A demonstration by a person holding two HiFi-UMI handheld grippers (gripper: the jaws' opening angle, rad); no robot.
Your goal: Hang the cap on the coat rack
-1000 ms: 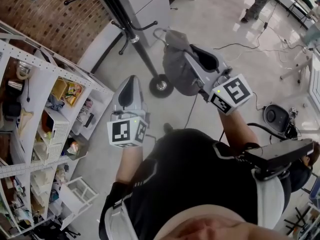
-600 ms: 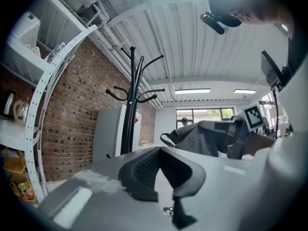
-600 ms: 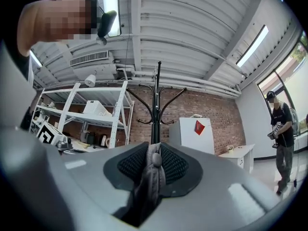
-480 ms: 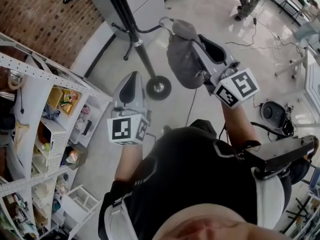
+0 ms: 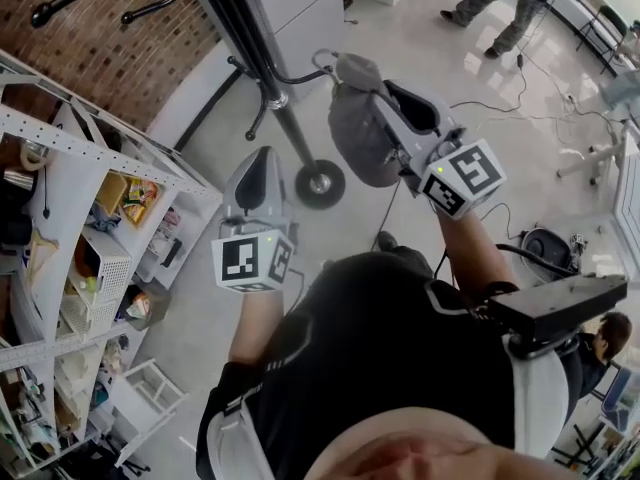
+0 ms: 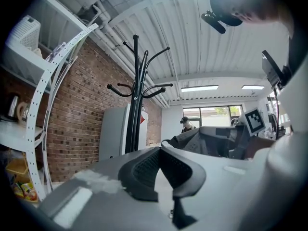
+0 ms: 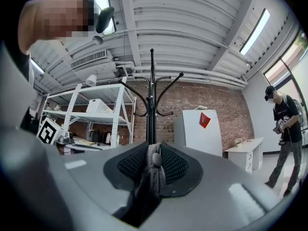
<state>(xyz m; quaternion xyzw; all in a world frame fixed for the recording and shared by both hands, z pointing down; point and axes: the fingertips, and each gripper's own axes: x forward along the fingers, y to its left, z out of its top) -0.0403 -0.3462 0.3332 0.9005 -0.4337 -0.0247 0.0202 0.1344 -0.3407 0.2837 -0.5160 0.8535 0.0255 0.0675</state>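
Left gripper (image 5: 262,156), nearest us at eleven o'clock, has its jaws pressed together with nothing between them. Our right gripper (image 5: 392,106), raised at one o'clock, is clamped on a fold of the grey cap (image 5: 355,133), which hangs from its pads toward twelve. Farther off at eleven stands the black coat rack (image 5: 262,63); one low hook reaches close to the cap, and we cannot tell whether they touch.

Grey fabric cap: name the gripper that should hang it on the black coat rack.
Right. The right gripper is clamped on the grey fabric cap, held near a lower hook of the black metal coat rack. The left gripper sits lower, shut and empty.
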